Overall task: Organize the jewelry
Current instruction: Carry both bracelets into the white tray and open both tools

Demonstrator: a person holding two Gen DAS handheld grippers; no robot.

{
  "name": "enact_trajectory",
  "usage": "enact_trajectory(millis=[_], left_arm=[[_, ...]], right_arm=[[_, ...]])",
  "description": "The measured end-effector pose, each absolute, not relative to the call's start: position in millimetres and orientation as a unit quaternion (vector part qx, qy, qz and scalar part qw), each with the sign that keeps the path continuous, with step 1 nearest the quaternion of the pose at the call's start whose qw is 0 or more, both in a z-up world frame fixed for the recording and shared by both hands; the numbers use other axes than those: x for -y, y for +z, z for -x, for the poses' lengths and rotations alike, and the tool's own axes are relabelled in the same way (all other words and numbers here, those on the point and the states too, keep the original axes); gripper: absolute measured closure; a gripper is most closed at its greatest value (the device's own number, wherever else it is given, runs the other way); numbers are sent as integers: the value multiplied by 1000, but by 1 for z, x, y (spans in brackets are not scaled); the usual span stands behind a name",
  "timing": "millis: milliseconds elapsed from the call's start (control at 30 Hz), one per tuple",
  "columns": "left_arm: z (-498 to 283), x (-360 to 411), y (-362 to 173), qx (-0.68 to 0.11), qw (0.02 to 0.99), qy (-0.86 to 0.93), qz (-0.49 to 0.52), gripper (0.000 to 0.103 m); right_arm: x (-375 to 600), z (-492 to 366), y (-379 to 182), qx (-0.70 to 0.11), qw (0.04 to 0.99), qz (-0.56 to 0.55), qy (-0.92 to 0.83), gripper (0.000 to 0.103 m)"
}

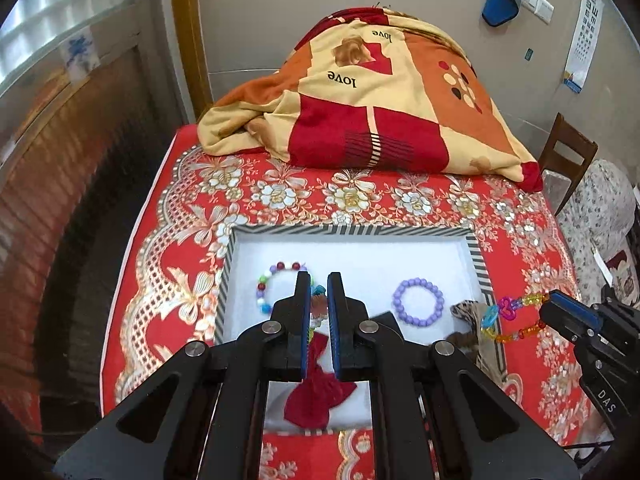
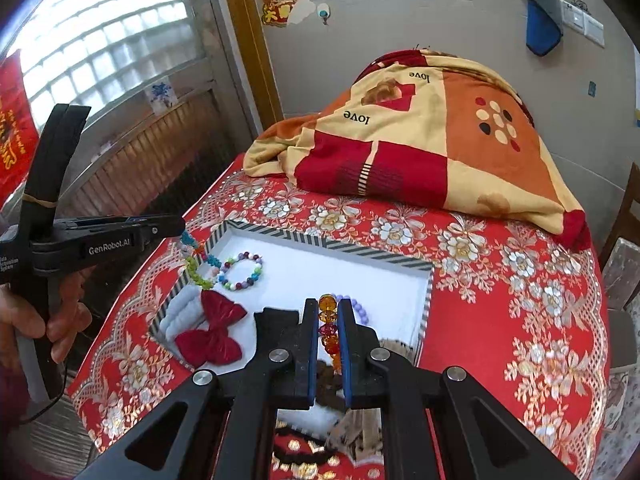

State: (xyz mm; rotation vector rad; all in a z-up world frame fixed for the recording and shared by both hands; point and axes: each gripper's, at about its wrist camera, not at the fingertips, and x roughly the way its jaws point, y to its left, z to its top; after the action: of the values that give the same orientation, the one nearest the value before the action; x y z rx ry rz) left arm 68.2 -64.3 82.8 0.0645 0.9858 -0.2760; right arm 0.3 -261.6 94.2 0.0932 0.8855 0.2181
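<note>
Carrying: each claw clamped on a bead chain
Left claw (image 1: 319,296): holds multicolour chain (image 2: 196,264) over tray's near-left rim
Right claw (image 2: 328,312): holds amber chain (image 2: 330,332) hanging lengthwise over tray (image 1: 360,236) near edge
Nearer: both just above tray
</note>
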Motion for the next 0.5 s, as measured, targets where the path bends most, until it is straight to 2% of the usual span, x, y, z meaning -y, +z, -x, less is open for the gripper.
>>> enact_trajectory(millis=[500], left_arm=[[-120,109,47,-501,851,-153,-40,96]], right_arm=[[260,-70,49,-475,871,-54,109,94]])
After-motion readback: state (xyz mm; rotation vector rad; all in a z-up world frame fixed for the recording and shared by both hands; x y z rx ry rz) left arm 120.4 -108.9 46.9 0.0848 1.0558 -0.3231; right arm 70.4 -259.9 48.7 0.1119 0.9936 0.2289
